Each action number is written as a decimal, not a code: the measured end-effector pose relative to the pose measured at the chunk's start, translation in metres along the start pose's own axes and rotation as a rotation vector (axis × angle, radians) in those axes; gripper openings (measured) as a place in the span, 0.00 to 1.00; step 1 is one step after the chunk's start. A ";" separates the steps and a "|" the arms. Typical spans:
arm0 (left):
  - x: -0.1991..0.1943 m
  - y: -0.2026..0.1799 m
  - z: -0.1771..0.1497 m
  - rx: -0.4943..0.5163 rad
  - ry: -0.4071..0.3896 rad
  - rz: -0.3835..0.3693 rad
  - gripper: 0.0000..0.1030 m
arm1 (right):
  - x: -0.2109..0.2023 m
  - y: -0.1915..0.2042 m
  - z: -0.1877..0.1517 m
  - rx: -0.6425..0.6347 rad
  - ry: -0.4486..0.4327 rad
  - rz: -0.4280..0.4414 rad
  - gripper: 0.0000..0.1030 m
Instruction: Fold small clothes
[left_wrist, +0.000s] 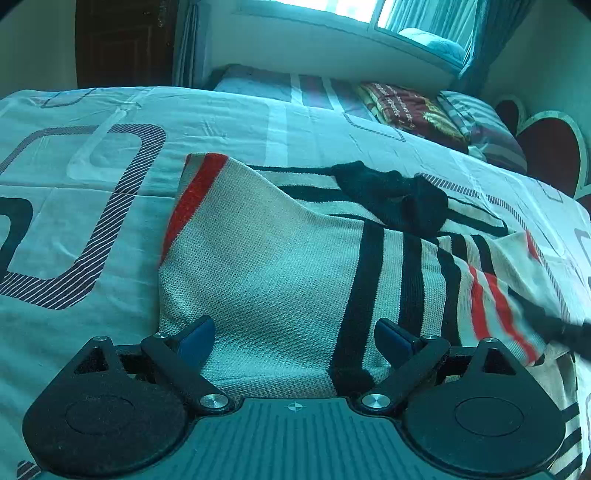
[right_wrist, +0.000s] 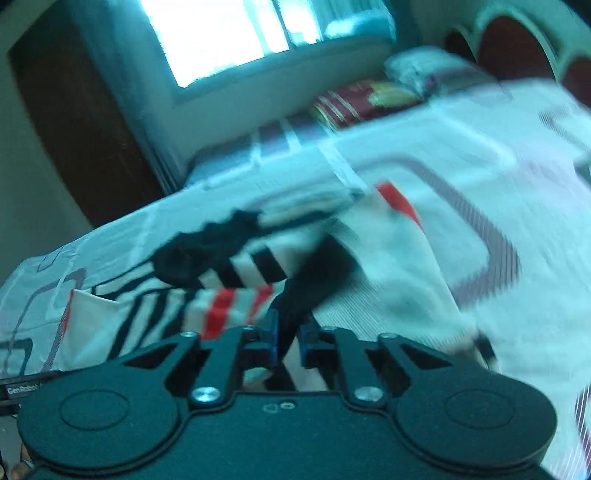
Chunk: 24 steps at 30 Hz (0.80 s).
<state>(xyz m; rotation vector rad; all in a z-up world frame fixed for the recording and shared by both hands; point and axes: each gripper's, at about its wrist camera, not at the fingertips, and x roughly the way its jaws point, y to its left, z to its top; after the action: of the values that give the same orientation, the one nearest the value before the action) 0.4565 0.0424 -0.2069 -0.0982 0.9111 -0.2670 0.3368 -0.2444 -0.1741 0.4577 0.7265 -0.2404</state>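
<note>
the knitted sweater, cream with black and red stripes, lies rumpled on the patterned bedsheet, a black piece on top. the left gripper is spread wide above it; the right gripper is clenched on a black fold.

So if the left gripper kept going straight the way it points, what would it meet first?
Most likely the striped knit garment: it fills the space between the open fingers of the left gripper, with the bed sheet beneath. How near is unclear.
</note>
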 end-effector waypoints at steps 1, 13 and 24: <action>0.000 0.000 0.000 -0.002 -0.002 0.000 0.90 | 0.000 -0.005 -0.002 0.008 0.004 0.001 0.16; -0.013 0.002 0.009 -0.070 -0.110 0.013 0.90 | -0.019 0.032 0.024 -0.188 -0.205 0.139 0.07; 0.002 -0.012 0.000 0.007 -0.060 0.066 0.90 | 0.009 -0.025 0.012 -0.099 -0.019 -0.001 0.07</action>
<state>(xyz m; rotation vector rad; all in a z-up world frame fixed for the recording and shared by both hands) 0.4552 0.0303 -0.2064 -0.0689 0.8523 -0.2055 0.3417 -0.2726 -0.1804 0.3605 0.7170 -0.2079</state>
